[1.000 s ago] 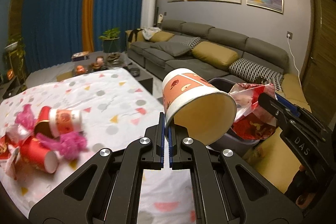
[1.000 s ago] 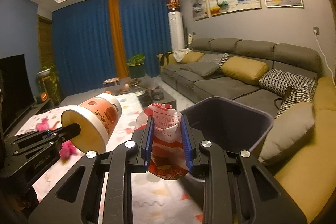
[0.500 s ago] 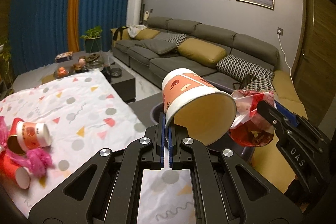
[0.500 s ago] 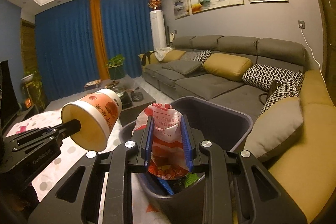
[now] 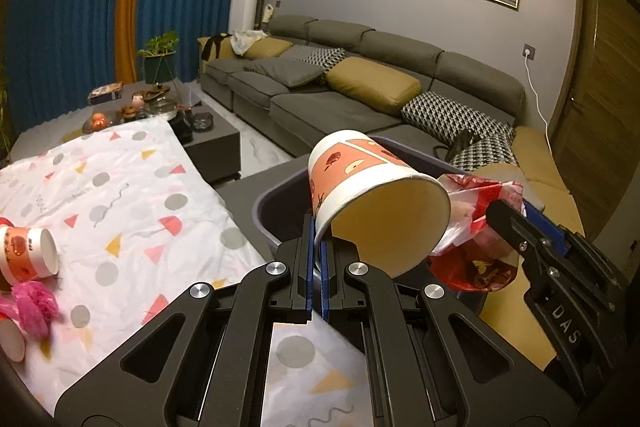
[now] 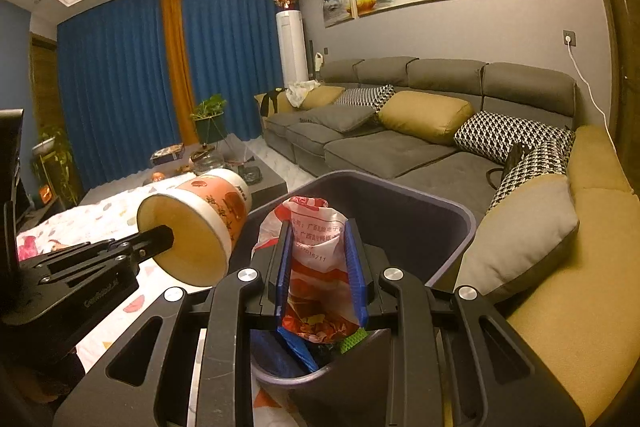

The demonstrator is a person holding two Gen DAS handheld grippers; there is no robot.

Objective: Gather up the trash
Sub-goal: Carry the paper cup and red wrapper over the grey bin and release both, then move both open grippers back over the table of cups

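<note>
The left gripper is clamped on the rim of a paper cup, which lies on its side in the air above the near edge of the bin. The right gripper squeezes a crinkled red-and-white snack wrapper over the bin's open mouth, where other rubbish already lies. Both pieces look light. The cup wall is thin and would crush under hard pressure, so the rolled rim is the stiffest place to pinch. The wrapper is soft and slick, best bunched at its middle. Farther off, more cups lie at the left edge of the patterned tablecloth.
</note>
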